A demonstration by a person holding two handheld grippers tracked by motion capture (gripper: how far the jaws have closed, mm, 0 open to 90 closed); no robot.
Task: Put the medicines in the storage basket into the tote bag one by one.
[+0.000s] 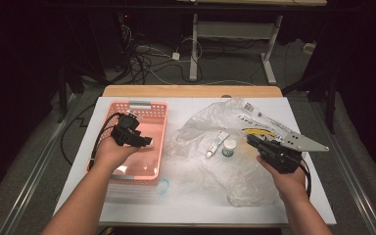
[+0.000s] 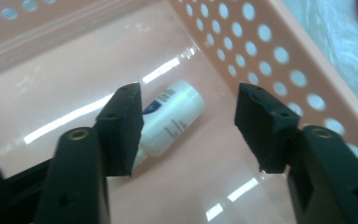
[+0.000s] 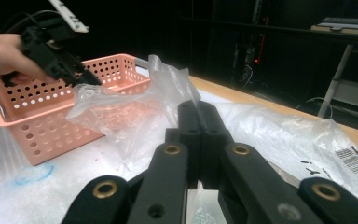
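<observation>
Pink plastic basket (image 1: 139, 110) served as the landmark; it stood at the left of the table (image 1: 196, 208), with a clear plastic bag (image 1: 235, 181) spread just beside it to the right; inside the basket a small white bottle (image 2: 170, 116) lay on its side on the floor; the left gripper (image 1: 139, 142) hung over the basket's interior with jaws apart and nothing between the pads, the bottle lying free beyond them; the right gripper (image 1: 254, 142) rested over the bag, well apart from the basket, jaws pressed together on nothing. On the bag, near the basket, a white tube (image 1: 217, 144) and a small white jar (image 1: 229, 147) lay side by side. Judgement: one item was delivered; two remained to be moved.
</observation>
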